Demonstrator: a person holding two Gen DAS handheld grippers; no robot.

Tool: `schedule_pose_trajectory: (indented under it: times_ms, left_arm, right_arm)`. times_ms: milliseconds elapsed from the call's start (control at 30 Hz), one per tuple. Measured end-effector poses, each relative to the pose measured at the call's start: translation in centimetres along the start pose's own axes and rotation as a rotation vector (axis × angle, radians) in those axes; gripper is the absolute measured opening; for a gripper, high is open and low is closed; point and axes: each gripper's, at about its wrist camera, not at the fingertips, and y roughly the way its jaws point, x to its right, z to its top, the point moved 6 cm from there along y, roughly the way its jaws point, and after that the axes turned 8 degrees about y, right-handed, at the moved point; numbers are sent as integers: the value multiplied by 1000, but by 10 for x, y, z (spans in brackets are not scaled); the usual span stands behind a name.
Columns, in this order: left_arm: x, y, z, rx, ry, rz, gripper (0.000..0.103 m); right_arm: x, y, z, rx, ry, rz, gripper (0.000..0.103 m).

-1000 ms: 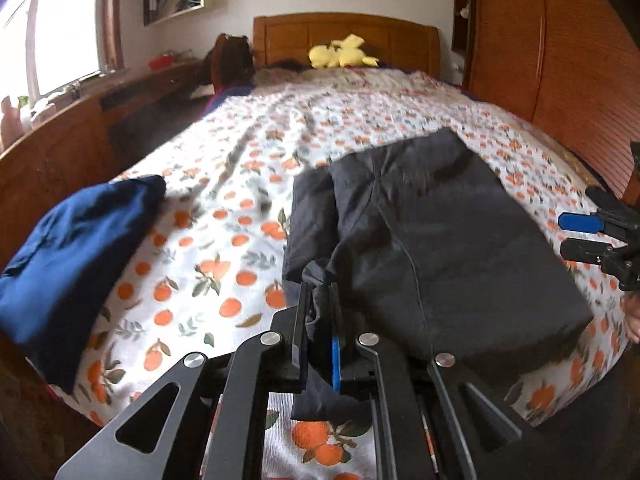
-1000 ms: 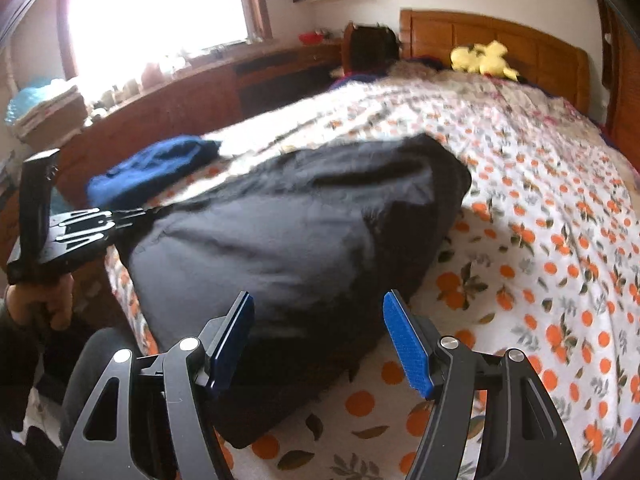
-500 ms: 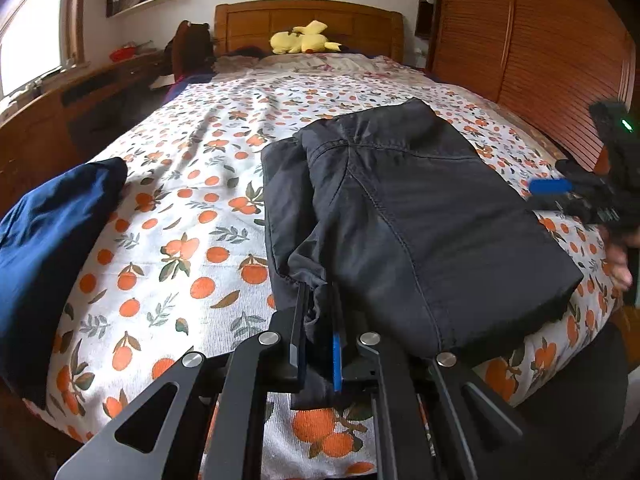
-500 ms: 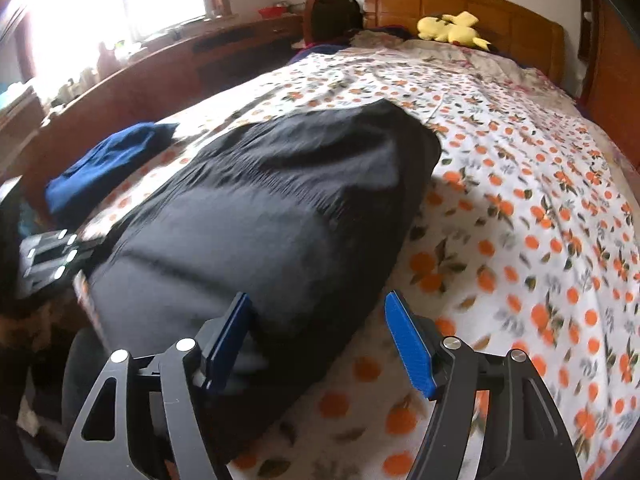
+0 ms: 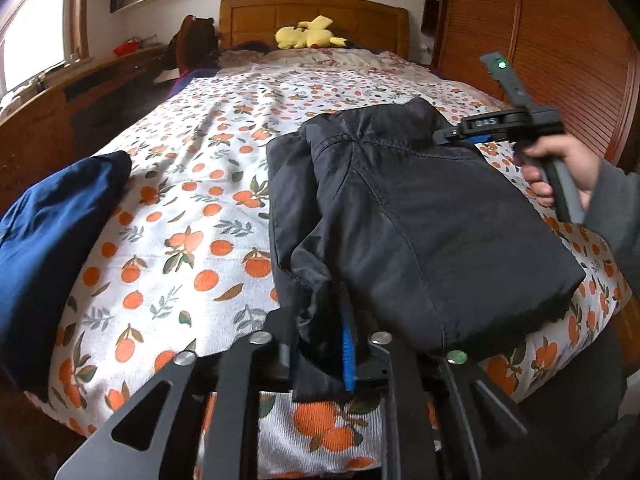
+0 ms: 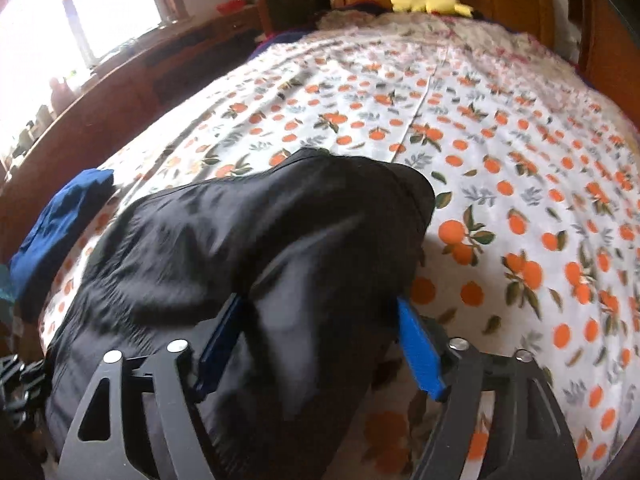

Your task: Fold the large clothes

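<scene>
A folded black garment (image 5: 408, 220) lies on the orange-print bedspread (image 5: 192, 208) near the bed's foot. My left gripper (image 5: 320, 344) is shut on the garment's near left corner, with fabric bunched between the blue pads. My right gripper (image 6: 320, 332) is open; its blue pads straddle the far right edge of the black garment (image 6: 248, 248), which fills the gap between them. In the left wrist view the right gripper (image 5: 476, 134) sits at the garment's far right corner, held by a hand.
A folded navy garment (image 5: 52, 232) lies at the bed's left edge, also in the right wrist view (image 6: 56, 224). A yellow plush toy (image 5: 308, 36) rests by the wooden headboard. A wooden wardrobe (image 5: 560, 60) stands right; a desk and window are left.
My right gripper has moved forward along the garment's right side to its far corner, and fabric now sits between its open pads. My left gripper keeps its hold on the near corner.
</scene>
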Motion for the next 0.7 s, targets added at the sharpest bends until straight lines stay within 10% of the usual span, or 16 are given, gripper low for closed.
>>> schedule_pose_trajectory:
  times_ms: [167,700]
  left_arm:
    - [-5,-15,-8,-15,-23,21,61]
    - [0,-18,-35,-48,-71,-35,60]
  right_arm:
    - [3,19,0,-36,4,6,79]
    - [7,25,0,-62,33,16,83]
